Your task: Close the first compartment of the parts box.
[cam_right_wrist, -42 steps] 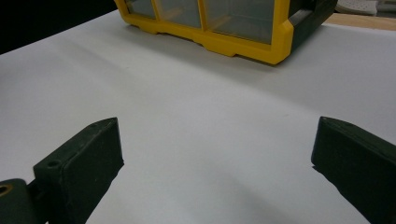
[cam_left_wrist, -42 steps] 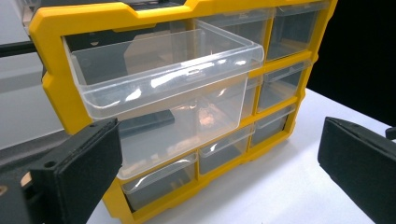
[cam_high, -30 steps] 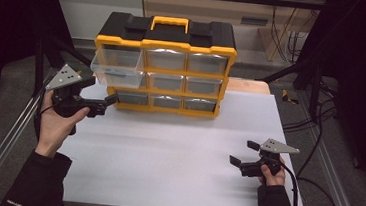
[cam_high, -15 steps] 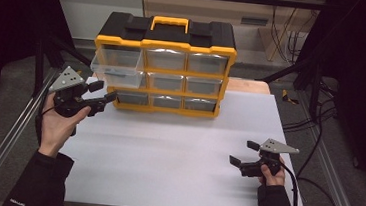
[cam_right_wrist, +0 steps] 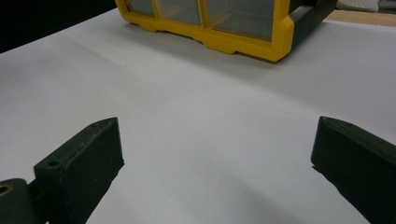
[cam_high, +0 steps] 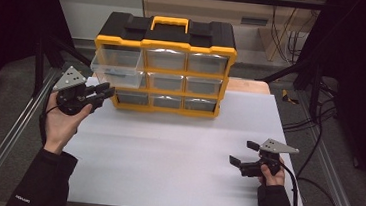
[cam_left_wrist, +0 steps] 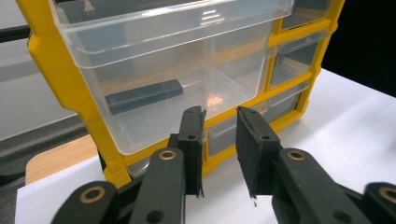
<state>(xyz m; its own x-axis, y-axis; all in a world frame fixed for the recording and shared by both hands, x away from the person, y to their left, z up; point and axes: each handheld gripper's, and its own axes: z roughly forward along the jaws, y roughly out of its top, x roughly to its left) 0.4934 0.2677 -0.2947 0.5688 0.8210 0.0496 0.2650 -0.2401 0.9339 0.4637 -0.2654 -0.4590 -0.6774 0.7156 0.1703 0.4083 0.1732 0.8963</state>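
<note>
One organizer (cam_high: 163, 71), nine drawers, two claws

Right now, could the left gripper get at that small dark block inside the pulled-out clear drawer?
Probably yes. The clear drawer sticks out of the yellow organizer with its top open, right in front of the left gripper, whose jaws have just been closing with nothing between them. It would likely need to rise over the front wall to reach the dark block.
</note>
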